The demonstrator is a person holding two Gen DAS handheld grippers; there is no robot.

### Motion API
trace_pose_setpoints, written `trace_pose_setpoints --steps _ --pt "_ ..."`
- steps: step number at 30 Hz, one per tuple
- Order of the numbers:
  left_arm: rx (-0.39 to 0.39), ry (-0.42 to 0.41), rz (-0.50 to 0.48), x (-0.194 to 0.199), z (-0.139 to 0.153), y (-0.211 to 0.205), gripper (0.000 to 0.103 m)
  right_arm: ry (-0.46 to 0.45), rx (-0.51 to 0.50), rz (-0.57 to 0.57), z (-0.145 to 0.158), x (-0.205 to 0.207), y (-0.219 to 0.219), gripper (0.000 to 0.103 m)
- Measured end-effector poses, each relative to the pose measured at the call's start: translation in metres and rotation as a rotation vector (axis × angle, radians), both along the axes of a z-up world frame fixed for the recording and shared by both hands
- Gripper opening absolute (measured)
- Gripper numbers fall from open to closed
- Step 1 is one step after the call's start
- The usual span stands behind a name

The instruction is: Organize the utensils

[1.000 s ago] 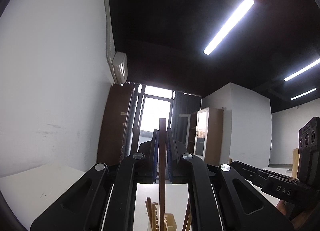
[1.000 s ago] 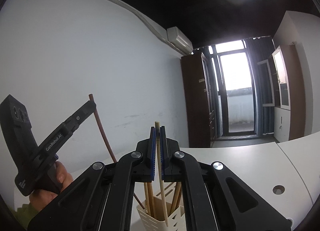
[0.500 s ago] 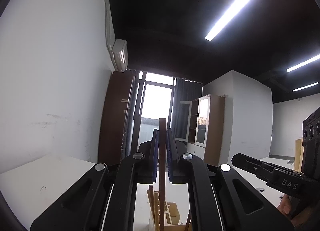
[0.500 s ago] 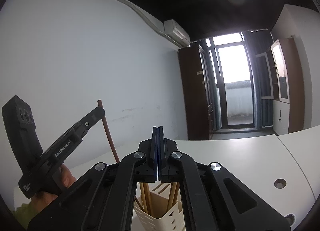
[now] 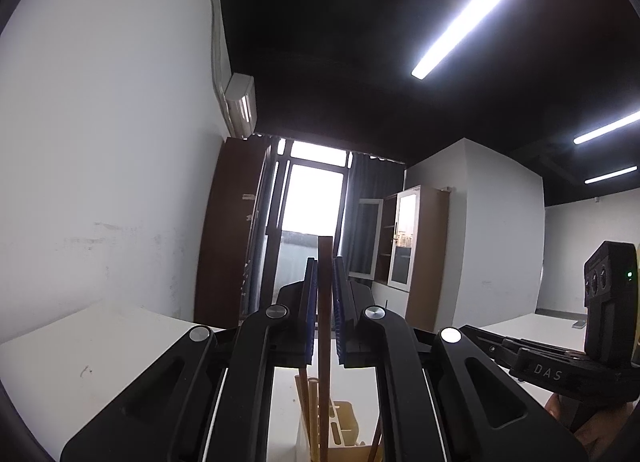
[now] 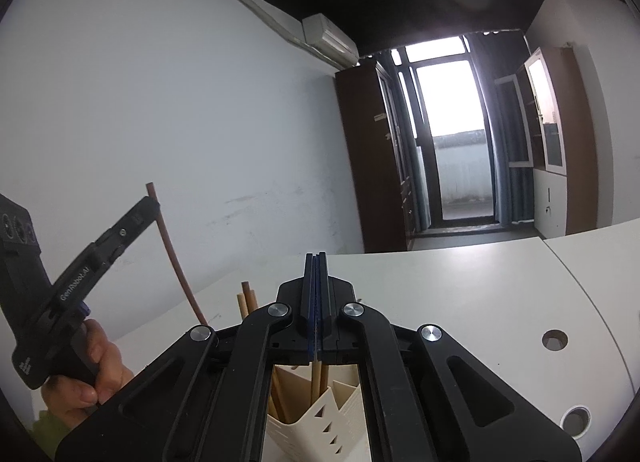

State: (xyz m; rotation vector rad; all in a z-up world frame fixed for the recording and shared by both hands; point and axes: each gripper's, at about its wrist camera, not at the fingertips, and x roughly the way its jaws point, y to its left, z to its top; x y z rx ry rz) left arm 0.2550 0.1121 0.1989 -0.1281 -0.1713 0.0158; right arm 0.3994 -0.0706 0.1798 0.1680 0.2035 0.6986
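Observation:
My left gripper (image 5: 325,262) is shut on a dark brown chopstick (image 5: 325,362) that stands upright between its blue pads. Its lower end reaches down to a cream slotted holder (image 5: 347,420). The right wrist view shows that gripper (image 6: 150,208) at the left, with the same chopstick (image 6: 176,262) slanting down toward the holder (image 6: 316,428). My right gripper (image 6: 316,262) hangs just above the holder, its pads pressed together with nothing between them. Several pale and brown chopsticks (image 6: 245,302) stand in the holder.
The holder stands on a white table (image 6: 460,294) with round cable holes (image 6: 555,340) at the right. A hand (image 6: 100,362) grips the left tool's handle. A white wall runs along the left. Dark cabinets and a glazed door are far behind.
One second ago my right gripper held a pale chopstick upright over the holder. That chopstick has left the jaws, which have shut empty. The left gripper has kept its brown chopstick.

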Motion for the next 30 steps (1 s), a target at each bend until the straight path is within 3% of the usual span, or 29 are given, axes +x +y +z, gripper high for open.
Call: trace_pose_setpoints --steps 12,13,15,30 --pt "0.008 0.001 -0.006 0.001 -0.001 0.003 0.007 0.15 -0.04 -0.085 -0.035 0.05 -0.004 0.002" --pt "0.006 0.004 -0.005 0.001 -0.001 0.003 0.007 0.169 -0.05 -0.102 -0.039 0.055 -0.003 0.004" --pt "0.006 0.006 -0.006 0.002 -0.001 0.004 0.007 0.203 -0.058 -0.114 -0.046 0.066 -0.002 0.026" --pt "0.005 0.009 -0.016 0.0 -0.001 0.007 0.007 0.392 -0.207 -0.087 -0.118 0.125 0.025 0.026"
